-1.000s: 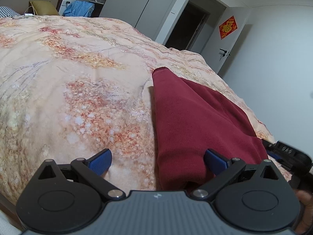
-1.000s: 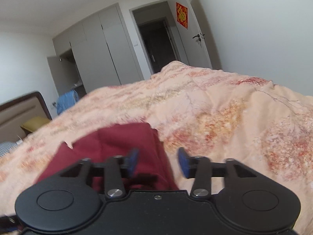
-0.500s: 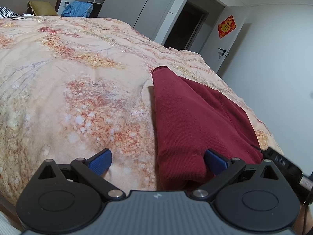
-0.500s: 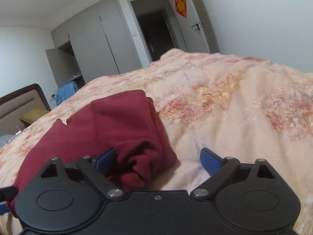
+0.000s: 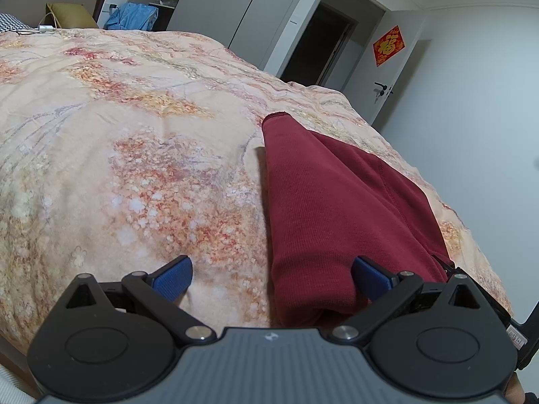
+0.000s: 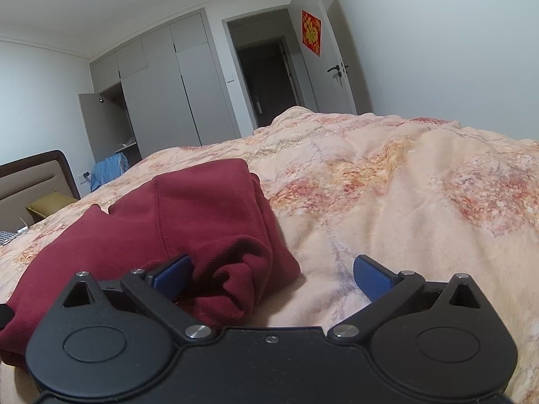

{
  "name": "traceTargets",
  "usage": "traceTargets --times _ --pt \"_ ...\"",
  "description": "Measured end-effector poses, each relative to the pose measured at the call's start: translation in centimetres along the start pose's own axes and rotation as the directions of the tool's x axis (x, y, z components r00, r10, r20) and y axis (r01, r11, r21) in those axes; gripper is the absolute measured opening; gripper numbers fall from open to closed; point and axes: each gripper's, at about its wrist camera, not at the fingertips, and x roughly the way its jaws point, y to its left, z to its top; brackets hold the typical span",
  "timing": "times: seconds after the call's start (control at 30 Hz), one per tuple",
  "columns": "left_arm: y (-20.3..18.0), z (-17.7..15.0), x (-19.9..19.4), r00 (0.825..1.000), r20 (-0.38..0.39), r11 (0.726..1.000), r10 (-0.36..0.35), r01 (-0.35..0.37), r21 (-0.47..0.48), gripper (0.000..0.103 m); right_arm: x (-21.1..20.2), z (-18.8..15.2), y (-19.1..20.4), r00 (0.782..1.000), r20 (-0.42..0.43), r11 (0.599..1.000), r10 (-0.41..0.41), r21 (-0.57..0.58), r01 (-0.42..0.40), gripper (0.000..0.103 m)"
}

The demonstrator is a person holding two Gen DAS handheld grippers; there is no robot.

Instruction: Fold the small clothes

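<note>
Right wrist: hand-held gripper [image 6: 273,274] wide open.

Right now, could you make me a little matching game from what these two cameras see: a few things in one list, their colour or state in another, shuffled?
Things:
1. knitted garment lying on the bed
2. quilted floral bedspread
3. diamond-shaped paper decoration on the door
4. left gripper

Descriptions:
A. red with gold
B. open, holding nothing
C. dark red, folded over
D. peach with orange blossoms

Pairs: 1-C, 2-D, 3-A, 4-B
</note>
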Motion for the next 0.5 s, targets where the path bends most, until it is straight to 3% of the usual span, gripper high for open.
traceTargets --times 0.5 --pt "0.04 -0.03 0.00 1.000 0.000 1.000 0.000 0.000 0.000 0.103 -0.33 -0.65 0.17 1.000 0.025 1.000 -0.007 -0.002 0.007 0.102"
